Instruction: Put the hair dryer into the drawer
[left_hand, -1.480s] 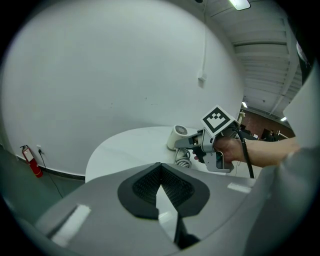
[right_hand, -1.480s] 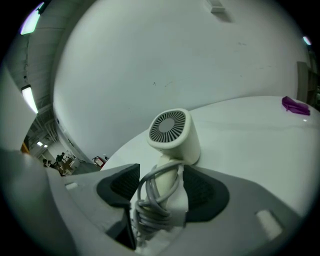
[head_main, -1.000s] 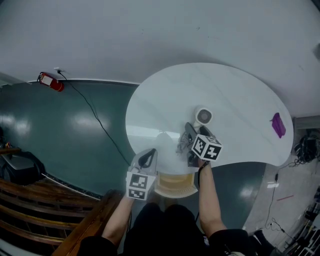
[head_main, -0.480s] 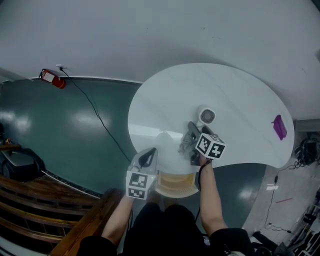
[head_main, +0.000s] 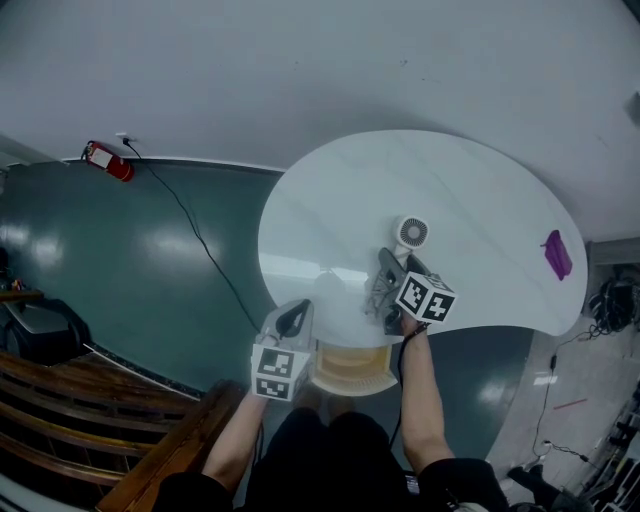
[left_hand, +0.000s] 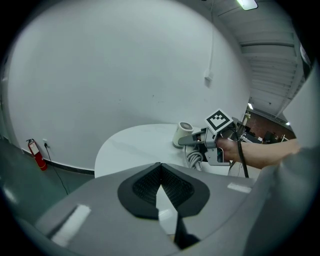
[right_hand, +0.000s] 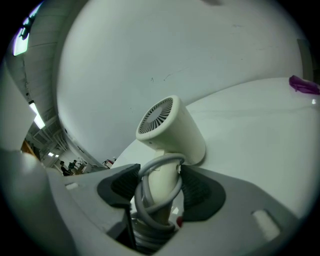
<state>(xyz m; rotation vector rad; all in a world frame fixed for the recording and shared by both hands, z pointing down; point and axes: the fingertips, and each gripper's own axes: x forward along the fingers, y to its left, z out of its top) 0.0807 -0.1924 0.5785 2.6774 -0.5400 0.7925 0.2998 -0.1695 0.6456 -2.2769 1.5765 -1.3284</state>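
Note:
A white hair dryer (head_main: 410, 233) lies on the pale rounded table (head_main: 480, 200), with its grey cord wound round its handle. My right gripper (head_main: 398, 265) straddles that handle (right_hand: 161, 192) and is open. Its jaws have just been closing a little, and the left pad still stands apart from the cord. The dryer's vented head (right_hand: 172, 127) points away from me. An open drawer (head_main: 350, 368) with a tan inside sticks out under the table's near edge. My left gripper (head_main: 293, 315) hangs at the drawer's left, shut and empty; from it I see the dryer (left_hand: 184, 133) and the right gripper (left_hand: 200, 140).
A small purple thing (head_main: 557, 254) lies near the table's right edge. A red fire extinguisher (head_main: 105, 160) stands by the wall at the left, with a black cable running across the green floor. Wooden benches (head_main: 60, 400) fill the lower left.
The jaws of my right gripper have drawn slightly closer round the dryer's handle. The whole head view has shifted a little; both hands and the dryer keep their places.

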